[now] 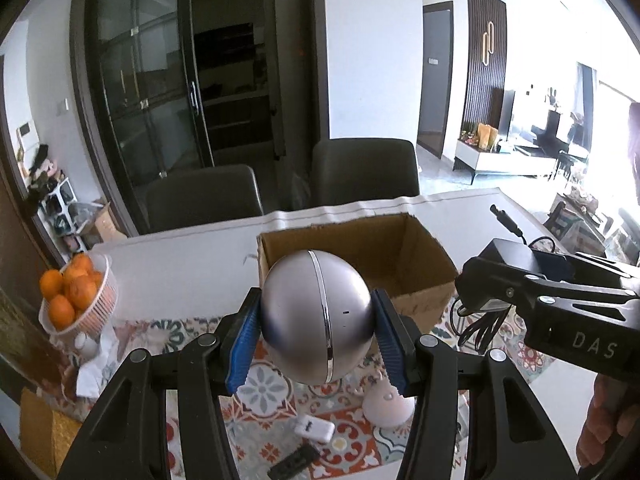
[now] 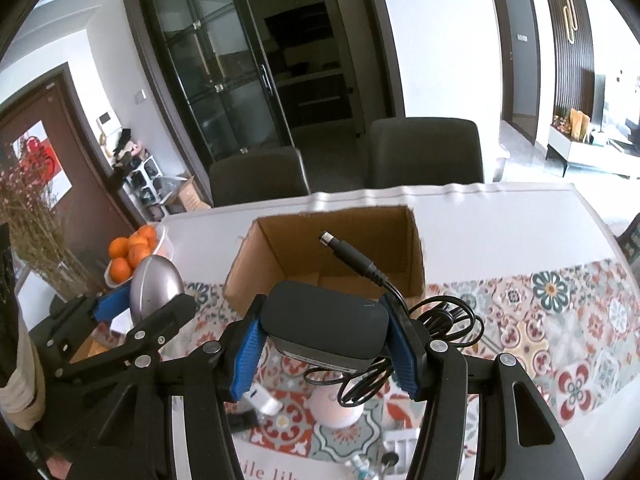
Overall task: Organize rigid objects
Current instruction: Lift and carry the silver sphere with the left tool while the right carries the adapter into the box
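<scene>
My left gripper [image 1: 316,336] is shut on a silver egg-shaped device [image 1: 316,316] and holds it above the table, just in front of an open cardboard box [image 1: 400,252]. My right gripper [image 2: 326,340] is shut on a black power adapter [image 2: 326,324]; its cable [image 2: 400,344] hangs in loops and its plug [image 2: 348,252] points up over the box [image 2: 352,248]. The right gripper also shows at the right of the left wrist view [image 1: 520,280]. The left gripper with the silver device [image 2: 154,284] shows at the left of the right wrist view.
A basket of oranges [image 1: 76,296] stands at the table's left. On the patterned cloth [image 2: 540,320] below the grippers lie a pink round object [image 1: 386,404], a small white device [image 1: 316,428] and a black remote-like item [image 1: 294,460]. Two dark chairs [image 1: 364,172] stand behind the table.
</scene>
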Demonstrator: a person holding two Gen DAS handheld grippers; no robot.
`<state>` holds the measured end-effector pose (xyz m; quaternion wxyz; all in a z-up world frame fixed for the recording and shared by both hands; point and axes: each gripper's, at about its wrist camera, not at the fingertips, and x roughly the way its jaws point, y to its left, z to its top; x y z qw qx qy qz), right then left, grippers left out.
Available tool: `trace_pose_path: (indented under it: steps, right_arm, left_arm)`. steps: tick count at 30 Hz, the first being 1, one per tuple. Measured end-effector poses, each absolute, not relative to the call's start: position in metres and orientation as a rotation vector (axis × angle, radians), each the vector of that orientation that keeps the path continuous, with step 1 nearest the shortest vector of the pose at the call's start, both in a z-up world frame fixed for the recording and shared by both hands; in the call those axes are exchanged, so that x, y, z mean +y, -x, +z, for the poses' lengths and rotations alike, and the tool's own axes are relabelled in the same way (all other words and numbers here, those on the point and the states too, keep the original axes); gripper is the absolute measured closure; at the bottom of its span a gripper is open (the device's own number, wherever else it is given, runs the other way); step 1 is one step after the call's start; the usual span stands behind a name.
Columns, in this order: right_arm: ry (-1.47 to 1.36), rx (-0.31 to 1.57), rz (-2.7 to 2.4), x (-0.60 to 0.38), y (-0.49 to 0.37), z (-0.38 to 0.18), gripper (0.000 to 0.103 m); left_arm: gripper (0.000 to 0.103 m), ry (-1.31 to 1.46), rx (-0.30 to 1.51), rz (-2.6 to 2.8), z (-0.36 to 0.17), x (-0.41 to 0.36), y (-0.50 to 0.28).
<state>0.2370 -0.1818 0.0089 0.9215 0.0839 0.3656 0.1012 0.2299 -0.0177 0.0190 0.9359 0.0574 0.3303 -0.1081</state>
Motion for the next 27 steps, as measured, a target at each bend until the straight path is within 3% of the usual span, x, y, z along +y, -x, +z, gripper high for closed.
trace_pose_path:
  steps: [15, 27]
  right_arm:
    - [-0.170, 0.769, 0.218, -0.184, -0.288, 0.025, 0.047]
    - [-0.168, 0.847, 0.221, -0.186, -0.330, 0.006, 0.047]
  left_arm:
    - [0.050, -0.151, 0.720, -0.235, 0.033, -0.027, -0.282]
    - [0.050, -0.179, 0.804, -0.221, 0.019, -0.035, -0.322]
